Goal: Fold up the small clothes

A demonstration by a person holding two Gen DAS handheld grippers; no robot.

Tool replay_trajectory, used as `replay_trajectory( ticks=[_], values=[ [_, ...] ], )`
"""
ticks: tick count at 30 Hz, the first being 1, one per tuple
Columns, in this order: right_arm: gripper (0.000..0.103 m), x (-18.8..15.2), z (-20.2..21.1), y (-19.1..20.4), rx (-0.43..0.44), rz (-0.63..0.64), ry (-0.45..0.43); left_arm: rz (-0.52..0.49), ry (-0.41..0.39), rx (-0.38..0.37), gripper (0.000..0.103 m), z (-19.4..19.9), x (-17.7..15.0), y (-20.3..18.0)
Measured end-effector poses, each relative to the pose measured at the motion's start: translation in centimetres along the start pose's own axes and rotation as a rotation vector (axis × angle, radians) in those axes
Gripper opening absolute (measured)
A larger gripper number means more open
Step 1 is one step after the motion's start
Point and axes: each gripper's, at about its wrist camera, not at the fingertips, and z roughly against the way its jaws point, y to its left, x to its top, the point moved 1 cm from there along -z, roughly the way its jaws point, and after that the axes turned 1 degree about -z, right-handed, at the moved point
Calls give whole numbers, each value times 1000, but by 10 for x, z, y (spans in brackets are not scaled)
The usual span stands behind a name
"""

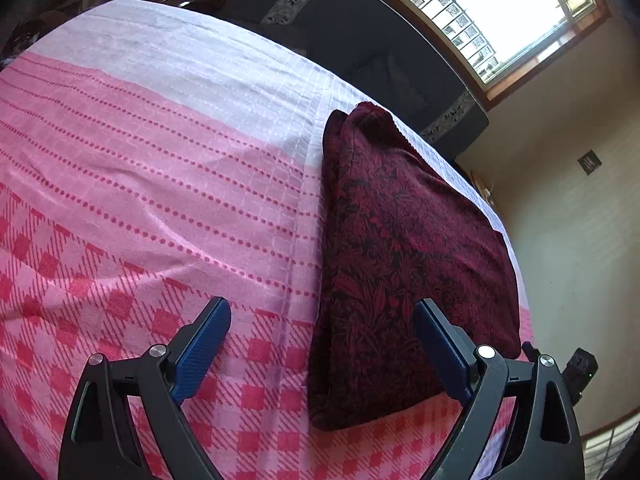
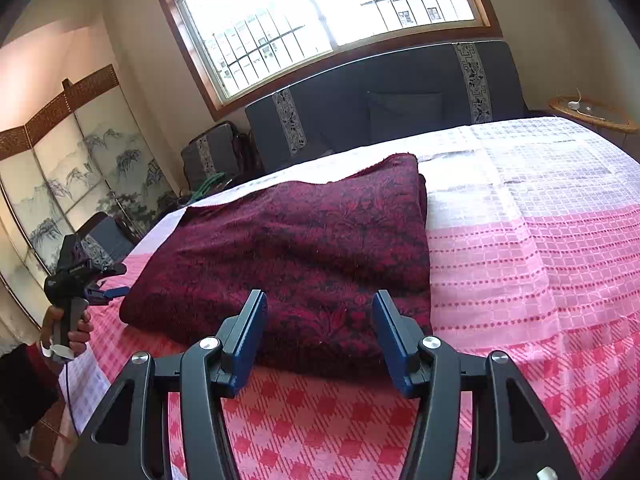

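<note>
**A thick fold that could spring open or be dragged**

The dark red patterned cloth (image 2: 288,256) lies on the pink checked bedspread (image 2: 520,280), doubled over into a plump, rounded rectangle. In the right wrist view it sits in the middle of the bed, its near edge just beyond the right gripper (image 2: 320,332), whose blue fingers are spread wide and hold nothing. The left gripper (image 1: 324,344) is likewise spread and empty; one of its fingers sits over the near end of the cloth, the other over bare bedspread to the left. Whether that finger touches the fabric cannot be told. In the right wrist view the same tool appears at the cloth's left corner, gripped by the person's hand (image 2: 66,332).

The risks, as I judge them:

- The cloth looks bulky and soft. A pinch on the top layer alone would peel the fold open instead of carrying the whole stack.
- A pinch that goes too deep could catch the bedspread underneath, and lifting would then drag the cover and wrinkle it.
- The cloth's far edge lies close to the far side of the bed in the left wrist view. A push in that direction could slide it off.
- If the two grippers lift unevenly, the edges would land crooked and the fold would sag.
</note>
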Motion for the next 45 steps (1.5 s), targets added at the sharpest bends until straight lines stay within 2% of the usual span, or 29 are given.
replay_trajectory(
  ticks=[2,3,6,8,10,15,19,21,23,24,26,29,34,41,45],
  values=[
    [54,-6,-6,2,-6,-5,37,-27,8,-42,92,-2,1,-3],
    [54,-5,-4,4,-13,7,22,-44,40,-63,92,-7,3,-5],
    [63,-8,-5,1,-20,-3,31,-79,86,-116,91,-15,8,-14],
    [64,-8,-6,-3,-17,-22,36,-116,125,-148,90,-23,13,-20],
    [66,-10,-5,-6,-14,-40,31,-135,133,-162,89,-27,20,-23],
    [71,-9,-6,-8,-19,-62,27,-154,151,-251,89,-39,40,-24],
    [76,-9,-8,-7,-28,-64,34,-142,129,-267,89,-46,53,-25],
    [78,-9,-9,-7,-37,-61,41,-162,112,-229,87,-47,53,-30],
    [80,-9,-11,-6,-46,-54,49,-228,75,-78,57,-49,50,-41],
    [81,-9,-13,-5,-50,-51,55,-256,60,-37,56,-51,48,-46],
    [83,-9,-15,-3,-59,-45,69,-258,46,-30,48,-52,44,-48],
    [84,-10,-18,-1,-72,-33,82,-295,4,5,45,-52,37,-52],
    [87,-10,-20,0,-82,-25,96,-421,-69,130,45,-53,25,-73],
    [88,-11,-22,2,-86,-21,102,-471,-107,190,45,-58,18,-83],
    [89,-12,-22,3,-88,-18,103,-473,-110,194,45,-58,17,-82]
  ],
)
